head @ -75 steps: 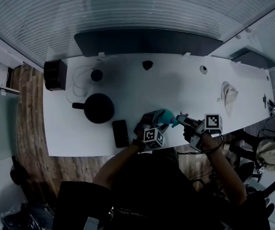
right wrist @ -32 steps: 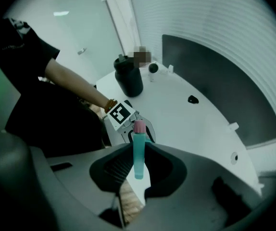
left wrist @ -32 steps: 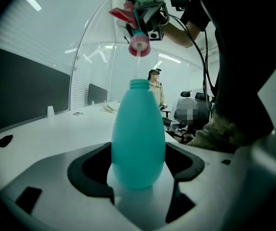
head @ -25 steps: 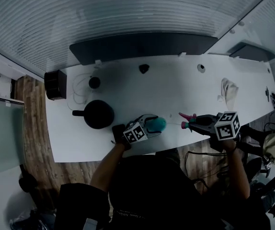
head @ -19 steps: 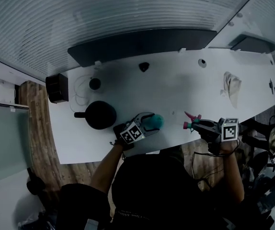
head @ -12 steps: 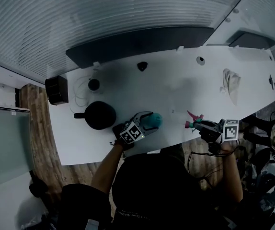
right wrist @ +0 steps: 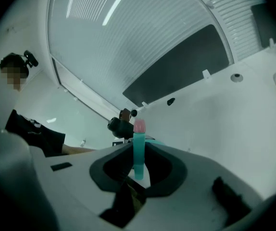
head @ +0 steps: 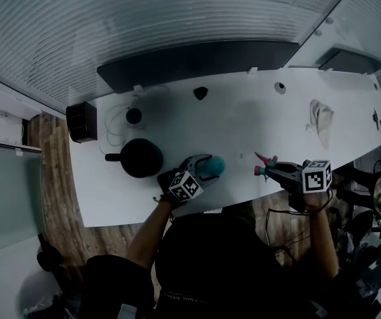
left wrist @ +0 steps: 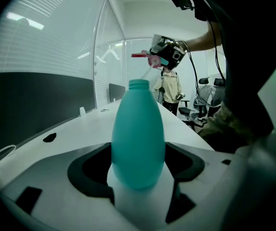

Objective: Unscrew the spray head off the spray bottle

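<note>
Slatted blinds and glass walls close in a long white worktop (head: pixel 243 125), with a dark panel (head: pixel 190 62) running along its far edge. Near the left end sit a black box (head: pixel 81 121), a loop of pale cable (head: pixel 114 115) and a round black pot with a short handle (head: pixel 141 157); a crumpled cloth (head: pixel 320 121) lies toward the right end. By the near edge, the left gripper (head: pixel 202 167) has its jaws closed on the lower body of the teal spray bottle (left wrist: pixel 138 134). The bottle's threaded neck is bare and open at the top. The right gripper (head: pixel 275 171) is well apart from it, further right along the same near edge, with its jaws clamped on the spray head (right wrist: pixel 138 148), which is teal with pink parts and is off the bottle. In the left gripper view the head shows raised above the worktop, a thin tube hanging from it. A person's dark sleeves reach in from the near side to both tools.
</note>
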Tool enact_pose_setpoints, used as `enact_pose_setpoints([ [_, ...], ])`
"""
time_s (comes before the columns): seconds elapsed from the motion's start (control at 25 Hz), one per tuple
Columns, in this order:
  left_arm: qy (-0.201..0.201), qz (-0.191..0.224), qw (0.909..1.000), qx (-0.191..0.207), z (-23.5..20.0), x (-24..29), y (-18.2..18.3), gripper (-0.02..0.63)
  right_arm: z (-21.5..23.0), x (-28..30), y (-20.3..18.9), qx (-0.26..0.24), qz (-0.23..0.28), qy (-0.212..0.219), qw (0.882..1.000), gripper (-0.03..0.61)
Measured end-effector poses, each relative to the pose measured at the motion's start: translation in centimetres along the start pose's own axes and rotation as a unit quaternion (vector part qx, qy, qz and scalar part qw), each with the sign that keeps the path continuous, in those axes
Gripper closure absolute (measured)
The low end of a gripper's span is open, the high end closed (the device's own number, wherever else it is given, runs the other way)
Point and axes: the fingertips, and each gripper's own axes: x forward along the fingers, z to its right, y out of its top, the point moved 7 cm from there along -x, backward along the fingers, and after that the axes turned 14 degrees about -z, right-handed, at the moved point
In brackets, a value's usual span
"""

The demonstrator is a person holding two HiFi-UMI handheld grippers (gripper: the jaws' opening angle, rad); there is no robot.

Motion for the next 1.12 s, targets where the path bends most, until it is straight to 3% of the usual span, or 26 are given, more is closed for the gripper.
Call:
enact_pose_setpoints([
  [0.24,0.031,-0.018,0.999,-0.028,-0.9,0.2,0.1,0.262,-3.2,1.1,3.8,-0.086,-0.079,-0.085,0.99,0.508],
  [0.44,0.05,-0.037,0.9979,-0.015,-1.4,0.2,0.3,0.264,-6.4,2.4,6.0,-0.175,-0.156,-0.168,0.958,0.508],
  [0.6,0.054,-0.037,0.9969,-0.044,-1.8,-0.1,-0.1,0.264,-7.6,3.7,8.1,-0.22,-0.181,-0.209,0.935,0.508],
  [0.92,0.062,-0.071,0.9939,-0.059,-2.4,0.3,0.6,0.264,-11.1,5.2,8.3,-0.314,-0.275,-0.255,0.872,0.508],
  [1.12,0.063,-0.078,0.9931,-0.06,-2.5,0.5,0.7,0.264,-12.9,5.8,9.6,-0.345,-0.29,-0.263,0.853,0.508],
])
